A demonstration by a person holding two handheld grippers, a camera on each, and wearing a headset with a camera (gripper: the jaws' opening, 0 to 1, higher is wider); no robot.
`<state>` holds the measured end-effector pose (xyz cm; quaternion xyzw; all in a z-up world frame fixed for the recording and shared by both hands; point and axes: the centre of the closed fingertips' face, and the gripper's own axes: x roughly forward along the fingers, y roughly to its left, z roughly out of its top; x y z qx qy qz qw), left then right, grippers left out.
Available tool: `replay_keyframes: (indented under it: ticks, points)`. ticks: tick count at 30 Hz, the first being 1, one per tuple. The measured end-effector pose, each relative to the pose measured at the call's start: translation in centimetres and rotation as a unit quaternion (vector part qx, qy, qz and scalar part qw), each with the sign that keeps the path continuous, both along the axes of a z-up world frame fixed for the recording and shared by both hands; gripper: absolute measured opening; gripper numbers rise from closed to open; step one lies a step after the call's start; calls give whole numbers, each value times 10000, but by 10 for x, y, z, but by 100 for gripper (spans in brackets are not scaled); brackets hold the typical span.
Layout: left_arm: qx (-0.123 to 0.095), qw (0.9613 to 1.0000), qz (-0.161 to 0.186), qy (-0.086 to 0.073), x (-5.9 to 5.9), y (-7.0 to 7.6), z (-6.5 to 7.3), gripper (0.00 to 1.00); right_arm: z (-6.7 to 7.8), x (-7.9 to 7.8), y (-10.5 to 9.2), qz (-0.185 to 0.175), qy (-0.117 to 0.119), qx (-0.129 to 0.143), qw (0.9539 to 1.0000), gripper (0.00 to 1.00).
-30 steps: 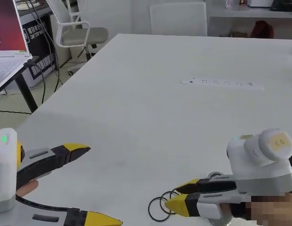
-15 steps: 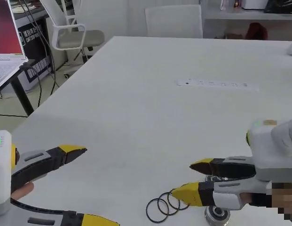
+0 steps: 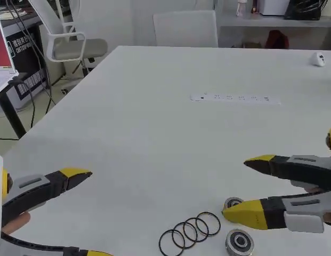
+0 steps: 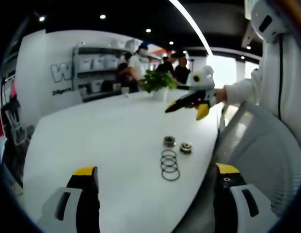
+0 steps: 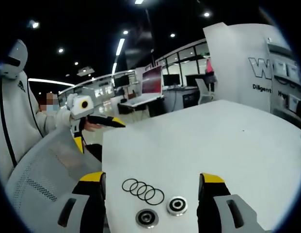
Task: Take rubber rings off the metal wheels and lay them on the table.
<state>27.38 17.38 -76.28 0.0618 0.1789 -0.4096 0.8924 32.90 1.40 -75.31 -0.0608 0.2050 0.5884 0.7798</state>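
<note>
A white wall (image 4: 43, 53) at the far left of the left gripper view carries big grey letters that begin with "W"; shelves cut off the rest. A small line under them begins "Diligent". In the right gripper view the same "W" and "Diligent" stand at the far right. There the person's white jacket (image 5: 12, 121) on the left bears "adidas". In the head view, a black panel (image 3: 24, 58) at the far left carries white characters and a barcode, too small to read.
</note>
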Motion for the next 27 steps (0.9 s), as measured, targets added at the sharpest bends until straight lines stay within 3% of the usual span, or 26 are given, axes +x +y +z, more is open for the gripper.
replay_keyframes:
  ticks: [3,6,12,15,20,27]
  points:
    - [0,10000,-1,-11,0,0,1,100,5,-2,-12,-78,-61,-7,10000,78]
    - [-5,10000,-11,-23,0,0,2,100,10,-1,-27,-252,-300,-81,9992,82]
    - [-29,10000,46,-24,-1,0,2,100,12,-1,-58,-592,-348,-96,9976,90]
    - [-61,9999,97,-20,-3,1,1,100,10,-7,-68,-704,-250,-44,9972,92]
    - [-74,9998,190,26,-5,5,-3,100,1,-13,-84,-944,-251,-165,9951,96]
    - [-66,9996,268,78,-9,8,-6,100,-23,-24,-100,-1223,18,-299,9920,98]
